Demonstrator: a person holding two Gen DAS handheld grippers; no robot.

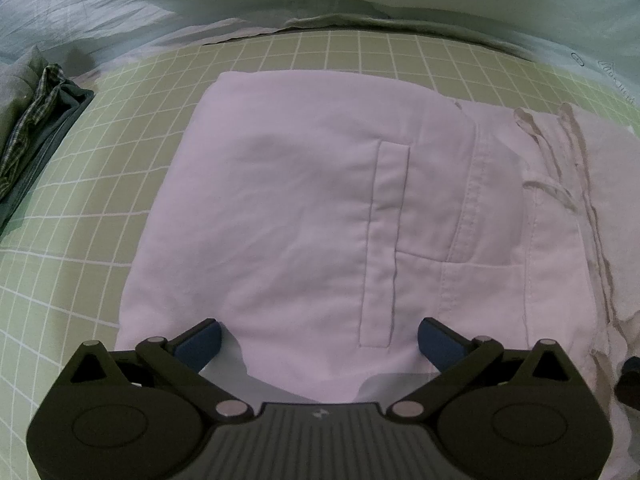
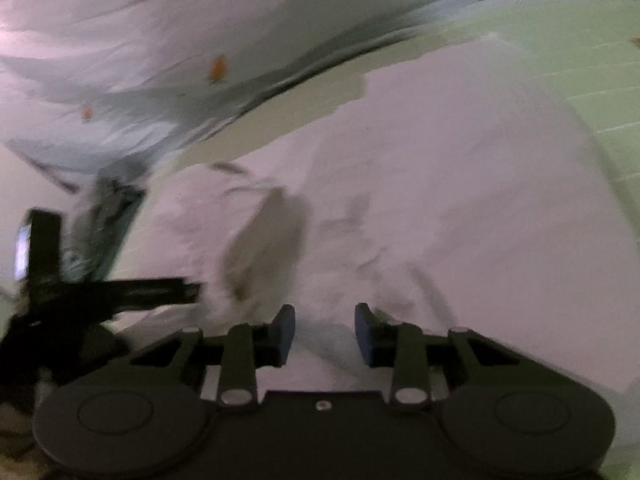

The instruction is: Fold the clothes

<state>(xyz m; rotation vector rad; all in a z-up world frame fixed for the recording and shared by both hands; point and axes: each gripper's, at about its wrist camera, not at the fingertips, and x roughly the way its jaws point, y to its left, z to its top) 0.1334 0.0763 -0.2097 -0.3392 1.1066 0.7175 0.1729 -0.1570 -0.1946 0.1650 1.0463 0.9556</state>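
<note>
Two grippers hang over one white garment [image 1: 320, 208] that lies folded flat on a green mat with white grid lines [image 1: 80, 240]. In the left wrist view the left gripper [image 1: 319, 338] sits at 6 o'clock with its blue pads [image 1: 202, 340] wide apart. The near edge of the white cloth lies between them, but the pads do not press on it. The cloth spreads from the gripper up toward 12 o'clock, with a long pocket slit [image 1: 386, 240] just past the middle and drawstrings [image 1: 560, 152] at 2 o'clock. A dark folded pile with a checked cloth [image 1: 36, 128] lies at 9 o'clock, well apart from the white garment. A pale sheet with carrot prints [image 1: 160, 12] runs along the top.

The right wrist view is blurred. The right gripper [image 2: 325, 332] is at 6 o'clock, its pads [image 2: 286, 332] partly apart, with nothing pinched. The white cloth [image 2: 440, 200] lies right in front of it and under it, reaching up to 1 o'clock. The other gripper's dark frame [image 2: 100, 292] shows at 9 o'clock.
</note>
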